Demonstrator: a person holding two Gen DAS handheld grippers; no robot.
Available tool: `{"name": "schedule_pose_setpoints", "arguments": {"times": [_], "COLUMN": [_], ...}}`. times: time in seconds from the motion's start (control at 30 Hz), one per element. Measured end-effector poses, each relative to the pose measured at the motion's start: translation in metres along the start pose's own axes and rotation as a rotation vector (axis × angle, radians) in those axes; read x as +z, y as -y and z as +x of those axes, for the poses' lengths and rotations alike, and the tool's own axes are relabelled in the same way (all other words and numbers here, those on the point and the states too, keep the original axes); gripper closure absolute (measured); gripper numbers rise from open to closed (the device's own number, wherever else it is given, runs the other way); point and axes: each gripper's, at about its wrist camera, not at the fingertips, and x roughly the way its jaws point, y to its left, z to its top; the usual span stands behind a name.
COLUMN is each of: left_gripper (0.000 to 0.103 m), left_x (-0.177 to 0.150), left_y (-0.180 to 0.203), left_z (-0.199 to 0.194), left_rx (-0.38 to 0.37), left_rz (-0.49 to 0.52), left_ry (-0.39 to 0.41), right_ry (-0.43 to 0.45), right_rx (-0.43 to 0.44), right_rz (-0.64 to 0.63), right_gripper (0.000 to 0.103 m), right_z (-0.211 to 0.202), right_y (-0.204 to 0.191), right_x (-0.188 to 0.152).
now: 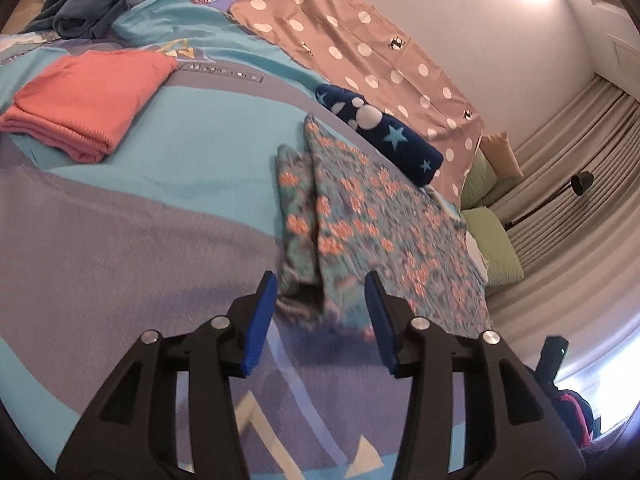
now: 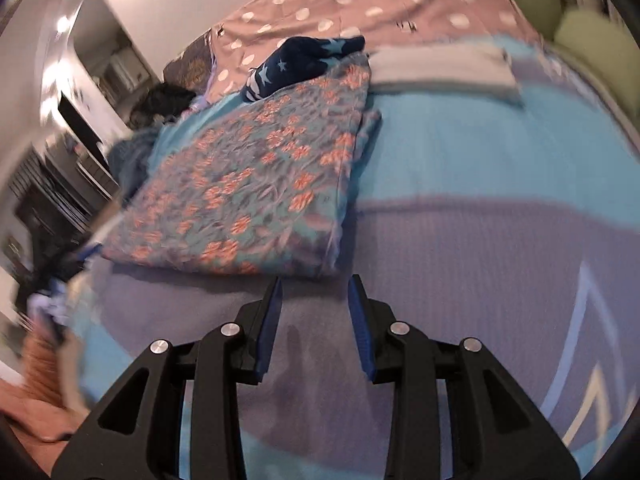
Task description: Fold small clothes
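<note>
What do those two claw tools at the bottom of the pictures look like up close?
Both look alike. The left hand-held gripper and the right hand-held gripper each have two black plastic fingers shaped like angular arms with triangular cut-outs. Round silver pivot pins sit at the joints. The inner faces carry ribbed blue pads. No cables or markings show, and no sleeve or hand can be made out clearly.

blue-and-purple bed cover (image 1: 120, 208), folded floral garment (image 1: 380, 216), folded pink garment (image 1: 88, 100), navy star-print piece (image 1: 384, 132)
</note>
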Motion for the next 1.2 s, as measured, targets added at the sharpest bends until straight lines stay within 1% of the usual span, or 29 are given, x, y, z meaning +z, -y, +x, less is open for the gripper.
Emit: {"name": "schedule_pose_setpoints", "arguments": {"times": [0.03, 0.1, 0.13, 0.17, 0.2, 0.23, 0.27, 0.3, 0.37, 0.43, 0.47, 0.5, 0.57, 0.6, 0.63, 0.67, 0.7, 0.73, 0.77, 0.8, 0.83, 0.9, 0.97, 1.0, 1.03, 1.07, 1.1, 1.13, 1.2], "left_gripper": [0.055, 0.052, 0.052, 0.052, 0.059, 0.081, 0.093, 0.100, 0.101, 0.101, 0.102, 0.103, 0.103, 0.103, 0.103, 0.101, 0.088, 0.064, 0.054, 0.050, 0.050, 0.051, 0.086, 0.095, 0.095, 0.096, 0.096, 0.097, 0.097], "left_x": [-0.003, -0.007, -0.007, -0.008, -0.010, -0.011, -0.011, -0.011, -0.012, -0.014, -0.016, -0.017, -0.019, -0.021, -0.021, -0.021, -0.020, -0.020, -0.019, -0.019, -0.019, -0.017, -0.014, -0.012, -0.011, -0.011, -0.012, -0.015, -0.017], "left_y": [0.002, 0.003, 0.003, 0.004, 0.006, 0.008, 0.009, 0.009, 0.003, -0.006, -0.011, -0.014, -0.014, -0.013, -0.013, -0.011, -0.009, -0.006, -0.003, 0.001, 0.004, 0.008, 0.006, 0.003, 0.000, 0.003, 0.007, 0.014, 0.025], "left_z": [0.000, 0.001, 0.003, 0.005, 0.007, 0.010, 0.013, 0.016, 0.016, 0.012, 0.008, 0.004, -0.001, -0.004, -0.005, -0.006, -0.006, -0.005, -0.003, 0.000, 0.006, 0.017, 0.031, 0.038, 0.041, 0.036, 0.031, 0.020, 0.001], "left_rx": [-0.004, -0.004, -0.005, -0.014, -0.024, -0.033, -0.034, -0.023, 0.014, 0.026, 0.025, 0.025, 0.032, 0.014, -0.005, -0.017, -0.021, -0.027, -0.027, -0.021, -0.024, -0.032, -0.025, -0.019, -0.014, 0.000, 0.011, 0.013, 0.012], "left_rz": [0.002, 0.008, 0.006, 0.001, 0.005, 0.017, 0.032, 0.044, 0.045, 0.016, -0.002, -0.012, -0.006, -0.008, -0.010, -0.008, -0.002, 0.005, 0.014, 0.029, 0.041, 0.038, 0.021, -0.002, -0.029, -0.043, -0.036, -0.013, 0.066], "left_ry": [-0.003, -0.008, -0.011, -0.016, -0.020, -0.028, -0.040, -0.051, -0.061, -0.057, -0.050, -0.043, -0.029, -0.025, -0.024, -0.023, -0.020, -0.023, -0.025, -0.025, -0.036, -0.055, -0.079, -0.098, -0.105, -0.091, -0.081, -0.065, -0.050], "right_ry": [-0.001, -0.009, -0.008, -0.012, -0.023, -0.021, -0.005, 0.003, -0.006, -0.029, -0.037, -0.031, -0.012, -0.004, 0.008, 0.011, 0.012, 0.013, 0.014, 0.014, 0.014, 0.008, -0.003, -0.011, -0.026, -0.049, -0.063, -0.053, 0.022], "right_rx": [-0.018, -0.005, 0.006, 0.015, 0.047, 0.058, 0.062, 0.073, 0.044, -0.048, -0.074, -0.078, -0.052, -0.042, -0.026, -0.014, 0.007, 0.020, 0.029, 0.034, 0.040, 0.063, 0.085, 0.096, 0.113, 0.123, 0.111, 0.102, 0.115], "right_rz": [-0.012, -0.019, -0.021, -0.031, -0.052, -0.072, -0.123, -0.160, -0.171, -0.111, -0.075, -0.036, 0.031, 0.045, 0.060, 0.066, 0.065, 0.059, 0.051, 0.041, 0.034, 0.028, 0.025, 0.030, 0.044, 0.059, 0.070, 0.075, 0.020], "right_gripper": [0.068, 0.068, 0.069, 0.074, 0.093, 0.097, 0.098, 0.102, 0.103, 0.103, 0.103, 0.103, 0.103, 0.103, 0.100, 0.099, 0.098, 0.090, 0.084, 0.074, 0.069, 0.066, 0.066, 0.065, 0.068, 0.079, 0.097, 0.097, 0.097], "right_z": [0.005, 0.016, 0.018, 0.021, 0.021, 0.017, 0.009, 0.002, -0.005, -0.005, -0.007, -0.011, -0.020, -0.023, -0.025, -0.026, -0.026, -0.024, -0.023, -0.020, -0.018, -0.009, 0.003, 0.010, 0.017, 0.025, 0.029, 0.026, 0.004], "right_y": [0.002, 0.006, 0.008, 0.008, 0.006, 0.003, -0.001, -0.002, 0.010, 0.037, 0.047, 0.056, 0.063, 0.063, 0.061, 0.058, 0.053, 0.049, 0.045, 0.038, 0.034, 0.026, 0.019, 0.019, 0.019, 0.018, 0.016, 0.013, 0.004], "right_x": [0.003, 0.009, 0.010, 0.012, 0.011, 0.009, 0.008, 0.006, 0.005, 0.003, -0.001, -0.005, -0.012, -0.014, -0.016, -0.015, -0.014, -0.011, -0.010, -0.006, -0.004, 0.004, 0.013, 0.016, 0.019, 0.022, 0.023, 0.023, 0.021]}}
